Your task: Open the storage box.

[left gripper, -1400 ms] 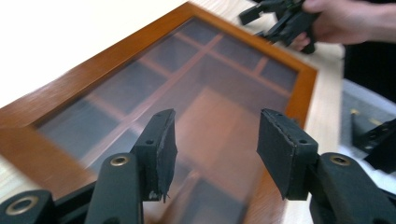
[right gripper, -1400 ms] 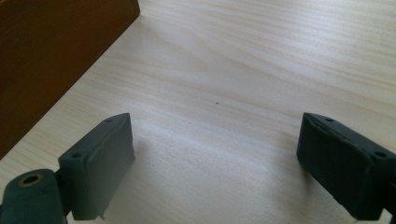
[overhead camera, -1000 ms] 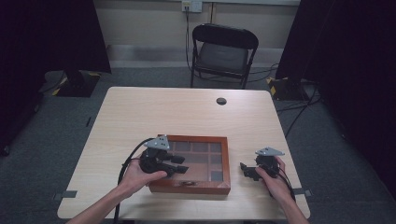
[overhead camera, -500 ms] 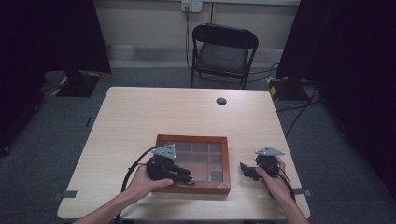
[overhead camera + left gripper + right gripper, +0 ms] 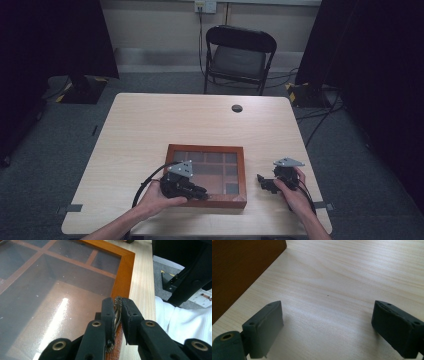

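A wooden box (image 5: 206, 149) with a glass lid and inner compartments lies near the table's front edge. My left gripper (image 5: 202, 190) rests at the box's front rim. In the left gripper view its jaws (image 5: 117, 305) have just been closing and now pinch a small brass clasp (image 5: 117, 312) on the lid's front edge (image 5: 125, 270). My right gripper (image 5: 261, 181) sits on the table to the right of the box, pointing toward it. Its jaws (image 5: 327, 315) stand wide open over bare wood, with the box's side wall (image 5: 237, 270) at the upper left.
The light wooden table (image 5: 175, 120) has a small black round disc (image 5: 237, 108) near its far edge. A black folding chair (image 5: 240, 55) stands behind the table. A white sleeve (image 5: 180, 320) lies close to the table's front edge.
My left gripper slid right along the box's front edge and sank a little, and its jaws closed on the clasp. The right gripper has stayed still.
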